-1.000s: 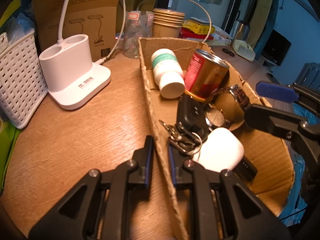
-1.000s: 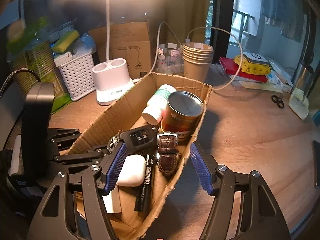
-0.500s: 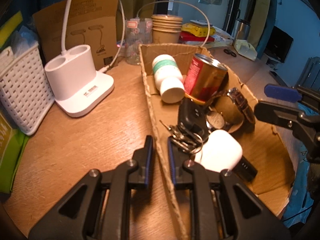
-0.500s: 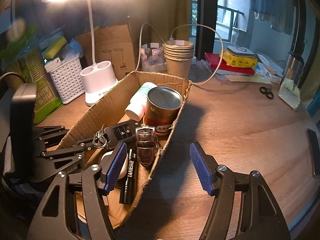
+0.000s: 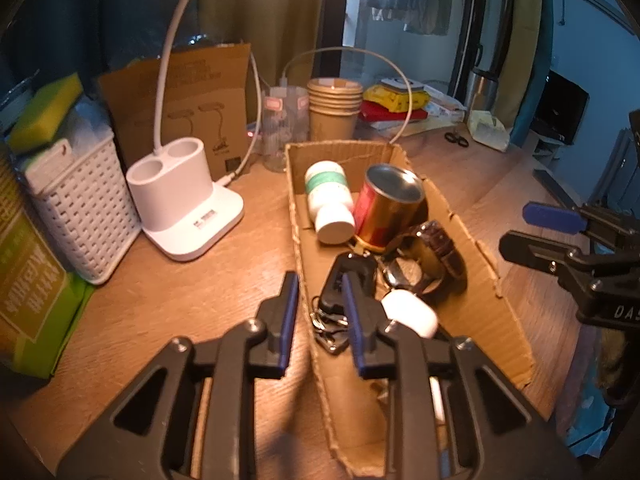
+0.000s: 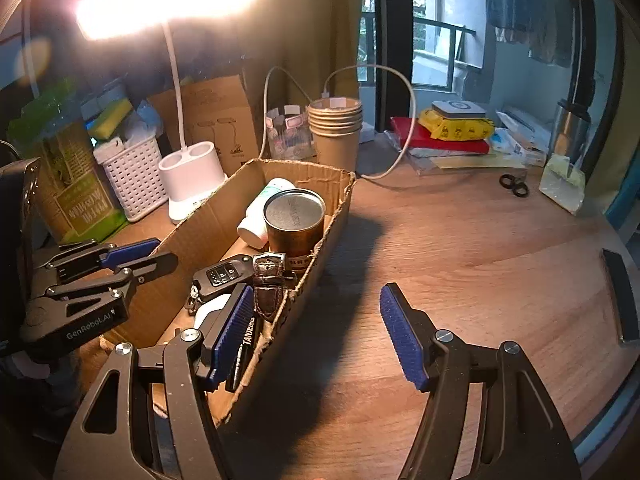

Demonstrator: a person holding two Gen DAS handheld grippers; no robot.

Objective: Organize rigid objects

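Observation:
An open cardboard box (image 5: 472, 248) lies on the wooden table. In it are a white pill bottle (image 5: 328, 192), a red and gold can (image 5: 388, 208), a black car key (image 5: 352, 276), a brown-strapped watch (image 5: 440, 248) and a white earbud case (image 5: 412, 312). A black flashlight (image 6: 244, 344) lies at its near end. My left gripper (image 5: 318, 292) straddles the box's left wall; its jaws are opening and the pads stand off the cardboard. My right gripper (image 6: 316, 300) is open and holds nothing, hovering by the box's right wall (image 6: 320, 248).
A white lamp base (image 5: 184, 204), a white basket (image 5: 80, 208) and a green carton (image 5: 24, 280) stand left of the box. Stacked paper cups (image 5: 334, 112) are behind it. Scissors (image 6: 514, 186) and a black phone (image 6: 620, 296) lie on the right.
My left gripper's jaws have parted from the box's left wall and the gripper has lifted and drawn back. My right gripper has drifted right, off the box's contents.

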